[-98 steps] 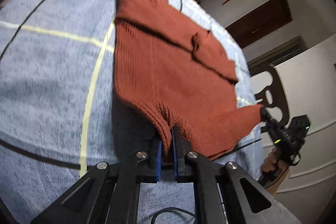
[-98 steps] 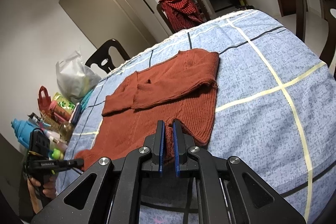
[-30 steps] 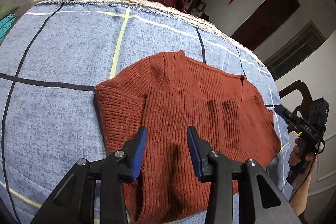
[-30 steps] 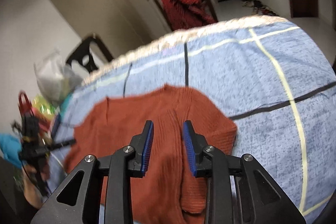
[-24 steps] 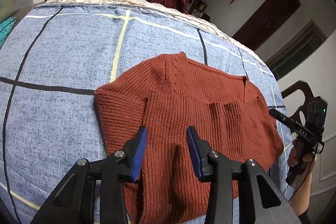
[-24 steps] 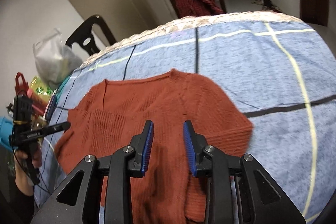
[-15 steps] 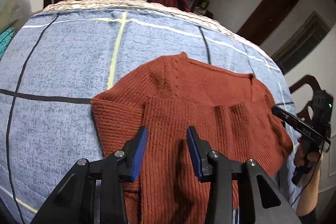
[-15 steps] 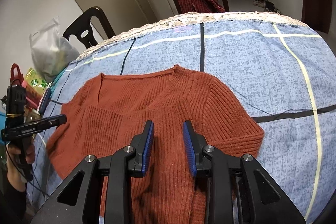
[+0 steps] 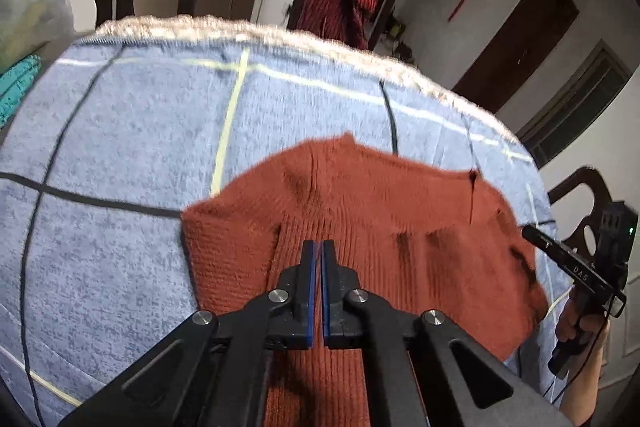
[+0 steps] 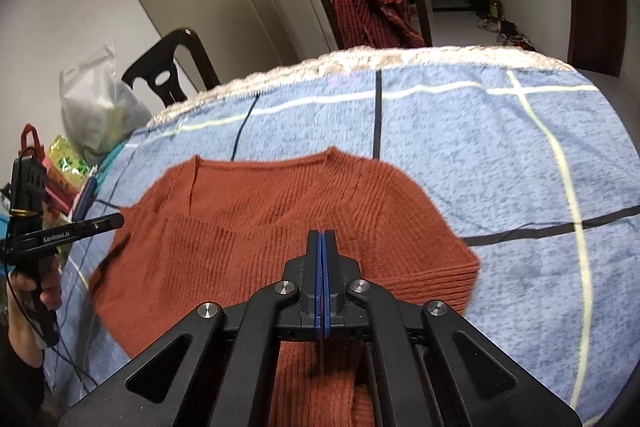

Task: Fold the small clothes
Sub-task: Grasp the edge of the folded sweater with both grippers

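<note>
From the left wrist we see our left claw [image 9: 318, 247] closed above the near part of the rust sweater [image 9: 360, 227], its jaws having just snapped together with no cloth visibly caught between them; the sweater lies folded on the blue checked cloth [image 9: 120, 131]. From the right wrist, our right claw [image 10: 321, 239] is likewise closed and empty over the sweater's near right part, jaws just drawn together, with the left claw at the sweater's left edge.
</note>
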Tool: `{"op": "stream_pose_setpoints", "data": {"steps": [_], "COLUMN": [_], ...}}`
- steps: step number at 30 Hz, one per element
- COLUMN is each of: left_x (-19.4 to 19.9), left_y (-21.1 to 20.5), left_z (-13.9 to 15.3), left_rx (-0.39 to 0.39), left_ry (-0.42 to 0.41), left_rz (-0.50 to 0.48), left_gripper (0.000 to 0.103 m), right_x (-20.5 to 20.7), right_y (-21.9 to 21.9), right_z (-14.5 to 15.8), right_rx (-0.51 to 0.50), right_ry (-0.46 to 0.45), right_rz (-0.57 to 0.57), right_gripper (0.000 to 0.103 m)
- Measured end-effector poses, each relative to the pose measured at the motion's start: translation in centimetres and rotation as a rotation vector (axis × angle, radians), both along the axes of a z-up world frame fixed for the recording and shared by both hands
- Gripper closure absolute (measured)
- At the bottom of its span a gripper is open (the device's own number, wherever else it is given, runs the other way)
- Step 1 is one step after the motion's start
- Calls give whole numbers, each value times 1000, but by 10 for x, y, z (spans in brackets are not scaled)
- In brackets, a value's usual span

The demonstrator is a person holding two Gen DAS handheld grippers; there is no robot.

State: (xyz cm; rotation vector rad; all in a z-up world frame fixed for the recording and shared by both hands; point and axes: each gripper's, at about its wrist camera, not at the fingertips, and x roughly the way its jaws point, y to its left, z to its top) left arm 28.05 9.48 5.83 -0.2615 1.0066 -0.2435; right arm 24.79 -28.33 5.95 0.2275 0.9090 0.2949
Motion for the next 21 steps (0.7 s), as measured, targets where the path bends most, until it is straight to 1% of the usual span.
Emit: {"op": "stream_pose_setpoints", "data": {"steps": [2,4,5,7,8,9,10,11,13,15,17,18,21], "left_x": [2,5,5,5,5,5,5,6,8,10,12,11,11], "left_y": [2,-1,-2,-6,-7,-8,-7,-6,-2,-1,-1,-1,-2], "left_z": [5,3,1,-4,-7,-10,-13,-16,-18,-21,-23,-23,-24], "left_rx": [-8,2,14,53,70,73,67,58,60,60,53,54,56], "left_ry": [-14,8,16,21,24,29,39,49,57,70,84,85,85], "left_rz": [-3,-25,-34,-50,-58,-63,-67,-60,-46,-44,-59,-62,-65], "left_gripper": [100,99,99,98,96,92,77,64,54,54,54,54,54], "right_x": [0,3,5,6,6,6,5,6,8,13,15,16,18], "right_y": [-4,-4,-4,-1,1,3,4,6,6,7,7,8,13], "right_z": [5,6,4,-1,-4,-7,-10,-14,-18,-24,-26,-27,-28], "right_rx": [8,1,2,-18,-31,-42,-52,-62,-68,-82,-65,-56,-71], "right_ry": [-15,-10,8,33,43,52,56,61,71,86,95,95,105], "right_rz": [-2,6,21,34,50,64,69,72,67,56,62,72,76], "right_gripper": [103,103,102,89,86,80,75,74,73,73,73,73,73]}}
